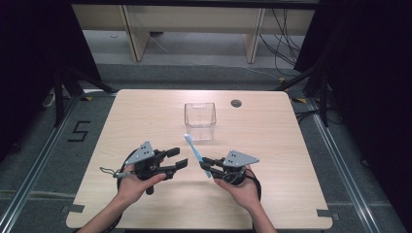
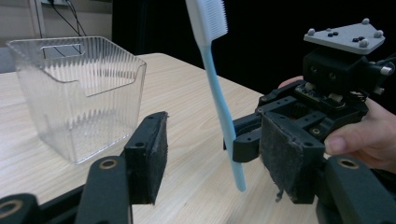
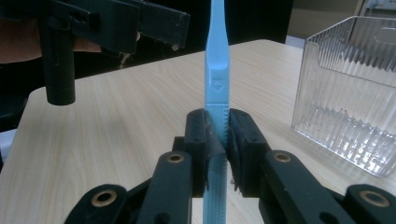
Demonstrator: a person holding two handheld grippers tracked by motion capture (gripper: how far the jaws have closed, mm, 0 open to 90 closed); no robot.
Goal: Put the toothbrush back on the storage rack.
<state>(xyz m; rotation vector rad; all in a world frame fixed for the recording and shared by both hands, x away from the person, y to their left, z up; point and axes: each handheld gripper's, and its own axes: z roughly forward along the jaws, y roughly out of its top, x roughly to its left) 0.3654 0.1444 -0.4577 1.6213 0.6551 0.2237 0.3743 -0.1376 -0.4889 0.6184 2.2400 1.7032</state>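
The surface (image 1: 145, 116) is the biggest thing I see, a pale wood-grain top with a small round hole (image 1: 236, 103) near its far edge. A clear ribbed box (image 1: 199, 120) stands upright on it, toward the far middle, with its open top up.

My left tongs (image 1: 180, 159) sit at the near left in the high view, held in my left hand (image 1: 133, 184), jaws pointing right toward the other tool. They are apart with nothing between the pads. In the left gripper view the gap between the pads looks out on bare wood, the box stands at the left, and the brush is farther off.

My right tongs (image 1: 206, 164) sit at the near right, held in my right hand (image 1: 243, 190), jaws pointing left. They are clamped on the toothbrush (image 1: 194, 150), pads pressing its ridged handle from both sides, as the right gripper view shows.

The toothbrush is light blue with a white head. It is off the wood, gripped low on the handle, and in the high view it leans up and away, its head near the box's near left corner. Its lower end pokes out below the right jaws. The brush is between the two tools, closer to the right one, and apart from the left pads.
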